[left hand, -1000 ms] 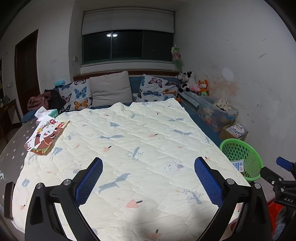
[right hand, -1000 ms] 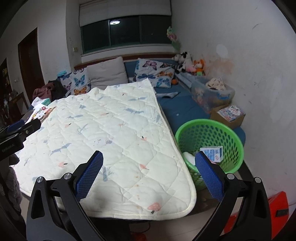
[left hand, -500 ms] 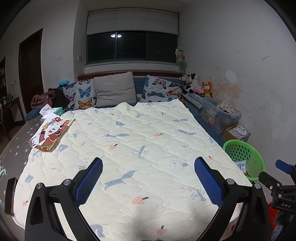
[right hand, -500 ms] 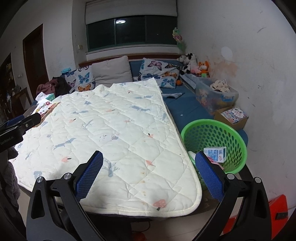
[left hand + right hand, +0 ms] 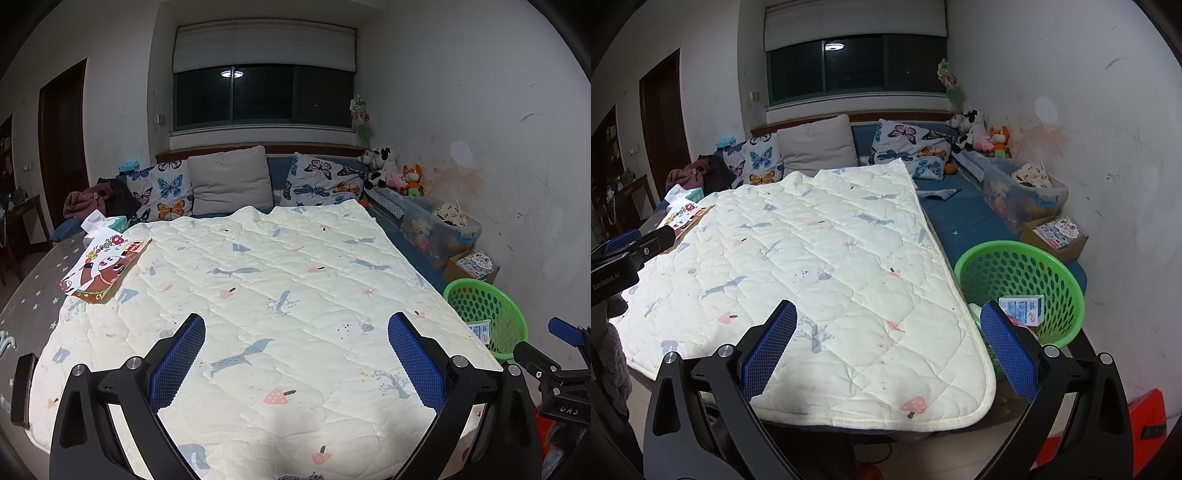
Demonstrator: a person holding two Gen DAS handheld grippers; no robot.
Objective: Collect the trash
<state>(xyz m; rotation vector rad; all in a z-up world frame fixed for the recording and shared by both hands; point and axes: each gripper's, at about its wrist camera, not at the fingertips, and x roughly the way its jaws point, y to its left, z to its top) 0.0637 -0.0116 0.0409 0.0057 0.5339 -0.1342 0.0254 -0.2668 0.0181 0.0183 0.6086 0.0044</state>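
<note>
Hovering over quilt | left hand-held gripper spread | right hand-held gripper spread

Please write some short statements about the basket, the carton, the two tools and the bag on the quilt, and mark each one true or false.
1. The left tool is open and holds nothing. True.
2. The right tool is shut on a carton. False: it is open and empty; the carton lies in the basket.
3. The basket is green and stands to the right of the quilt. True.
4. The bag with cartoon print lies in the basket. False: it lies at the quilt's left edge.
5. A tissue box is beyond the bag. True.
</note>
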